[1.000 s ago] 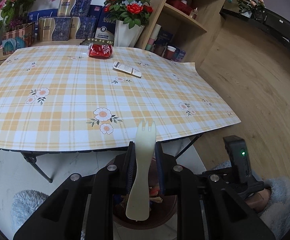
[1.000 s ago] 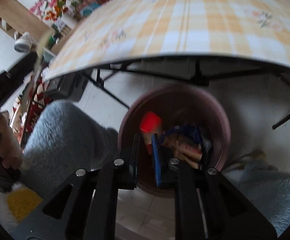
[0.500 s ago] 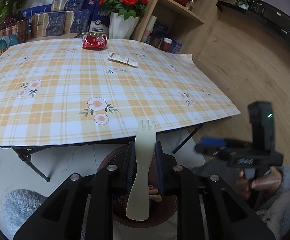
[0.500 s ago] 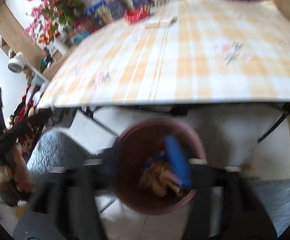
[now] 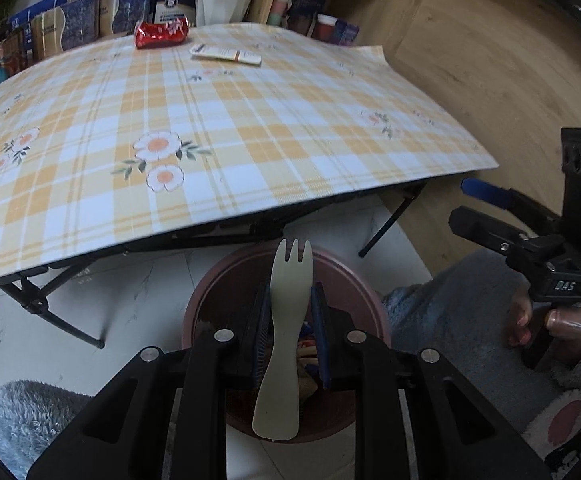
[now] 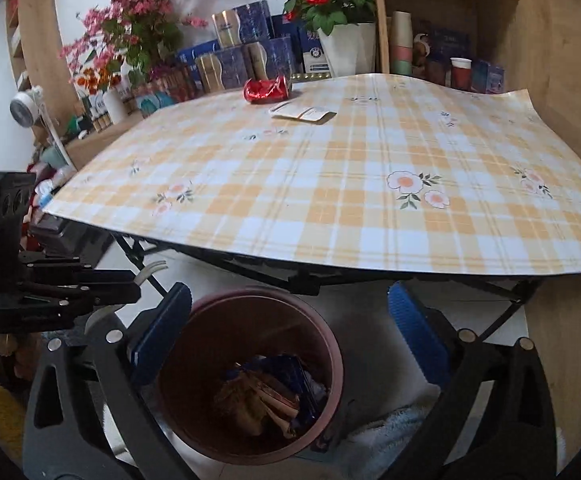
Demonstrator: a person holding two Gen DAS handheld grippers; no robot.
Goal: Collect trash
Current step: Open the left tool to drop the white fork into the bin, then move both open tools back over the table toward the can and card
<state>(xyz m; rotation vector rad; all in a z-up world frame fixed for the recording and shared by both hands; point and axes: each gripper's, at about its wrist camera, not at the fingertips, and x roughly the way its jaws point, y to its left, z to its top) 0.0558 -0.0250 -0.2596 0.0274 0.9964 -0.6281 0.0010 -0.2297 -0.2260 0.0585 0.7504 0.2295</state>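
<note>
a desk point(image 6: 330, 200) with a yellow checked cloth carries a crushed red can point(image 6: 267, 89) and a flat white packet point(image 6: 302, 113) at its far side. below its near edge stands a brown bin point(image 6: 250, 376) of wrappers. the right gripper point(image 6: 290, 332), jaws just opened wide and empty, hangs over it; the left gripper point(image 5: 290, 316) is clamped on a pale plastic fork point(image 5: 284, 340) above the bin.

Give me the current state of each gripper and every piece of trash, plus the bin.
left gripper: shut on the fork, above the bin.
fork: upright between the pads, prongs up.
right gripper: jaws just opened wide, nothing between them.
bin: on the floor, partly filled with wrappers.
red can: crushed, on its side on the table.
white packet: flat on the table beside the can.
</note>
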